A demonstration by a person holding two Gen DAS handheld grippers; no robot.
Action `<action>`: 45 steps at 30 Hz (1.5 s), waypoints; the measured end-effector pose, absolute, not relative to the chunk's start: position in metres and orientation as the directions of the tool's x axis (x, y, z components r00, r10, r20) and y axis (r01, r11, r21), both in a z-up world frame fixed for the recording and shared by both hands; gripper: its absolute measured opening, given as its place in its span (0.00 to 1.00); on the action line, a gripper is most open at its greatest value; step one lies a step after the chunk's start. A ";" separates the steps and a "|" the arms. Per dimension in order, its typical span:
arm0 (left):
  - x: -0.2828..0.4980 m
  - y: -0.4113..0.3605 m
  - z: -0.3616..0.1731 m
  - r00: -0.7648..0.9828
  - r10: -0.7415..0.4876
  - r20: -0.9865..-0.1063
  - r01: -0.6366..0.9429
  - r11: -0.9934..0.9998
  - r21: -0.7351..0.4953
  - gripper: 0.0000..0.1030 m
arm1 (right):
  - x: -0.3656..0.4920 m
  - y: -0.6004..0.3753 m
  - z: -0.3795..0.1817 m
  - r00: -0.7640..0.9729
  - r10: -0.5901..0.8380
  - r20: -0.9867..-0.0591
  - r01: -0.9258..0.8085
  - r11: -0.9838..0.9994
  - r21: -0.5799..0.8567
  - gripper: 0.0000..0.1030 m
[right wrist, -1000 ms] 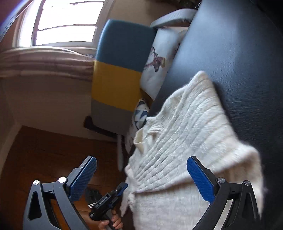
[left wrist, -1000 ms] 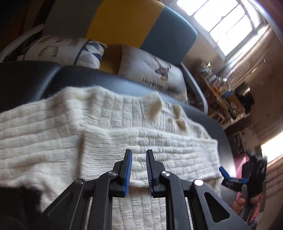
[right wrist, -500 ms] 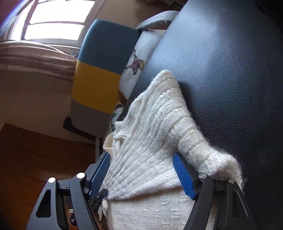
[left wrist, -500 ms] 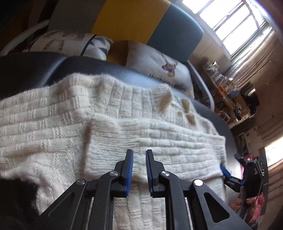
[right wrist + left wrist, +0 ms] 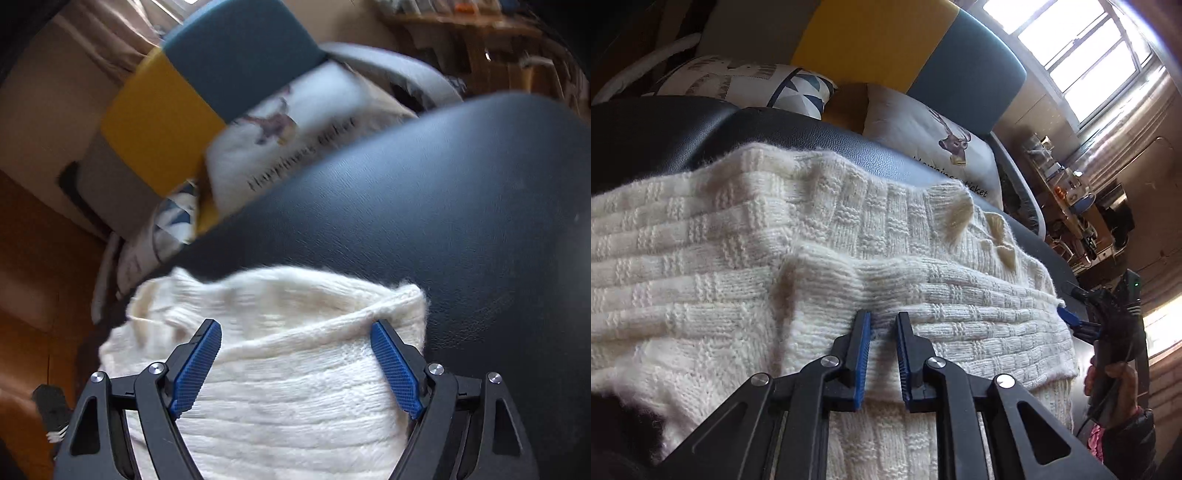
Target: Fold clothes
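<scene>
A cream knitted sweater lies spread on a black leather seat, with one edge folded over itself. My left gripper is nearly closed, pinching the folded edge of the sweater between its blue pads. My right gripper is open, its blue pads straddling the sweater's right end. It also shows at the right in the left wrist view, at the sweater's corner.
Behind the seat stands a grey, yellow and blue backrest with two printed cushions. A cluttered wooden shelf and a bright window are at the right. Wooden floor lies to the left.
The right gripper has swung in and down over the sweater's right end, now straddling it. The left gripper has kept its grip on the folded edge and moved slightly forward.
</scene>
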State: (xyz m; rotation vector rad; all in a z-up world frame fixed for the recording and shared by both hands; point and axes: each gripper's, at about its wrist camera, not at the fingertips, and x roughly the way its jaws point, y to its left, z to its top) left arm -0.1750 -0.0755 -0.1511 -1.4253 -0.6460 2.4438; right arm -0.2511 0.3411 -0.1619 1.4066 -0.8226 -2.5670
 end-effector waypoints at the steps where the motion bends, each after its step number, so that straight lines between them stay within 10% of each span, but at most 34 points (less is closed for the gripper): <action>1: -0.175 -0.077 -0.151 -0.494 0.422 -0.760 0.021 -0.868 -0.496 0.13 | -0.252 0.341 -0.164 -0.565 -0.329 -0.757 -0.160 -0.856 0.492 0.82; 10: -0.122 -0.160 -0.135 -0.600 0.501 -0.624 0.196 -0.663 -0.722 0.18 | -0.223 0.280 -0.132 -0.582 -0.273 -0.766 -0.072 -0.921 0.383 0.95; 25: 0.072 -0.464 -0.179 -0.764 0.115 -0.635 0.614 -0.174 -0.770 0.30 | -0.178 0.028 -0.143 -0.399 -0.509 -0.763 0.359 -0.852 0.380 0.98; 41: 0.028 -0.491 -0.199 -0.825 0.133 -0.549 0.551 -0.024 -0.834 0.32 | -0.223 -0.081 -0.146 -0.449 -0.165 -0.878 0.415 -0.909 -0.041 0.98; 45: 0.016 -0.488 -0.205 -0.820 0.114 -0.560 0.565 0.018 -0.825 0.13 | -0.230 -0.077 -0.168 -0.404 -0.143 -0.904 0.390 -0.921 -0.029 1.00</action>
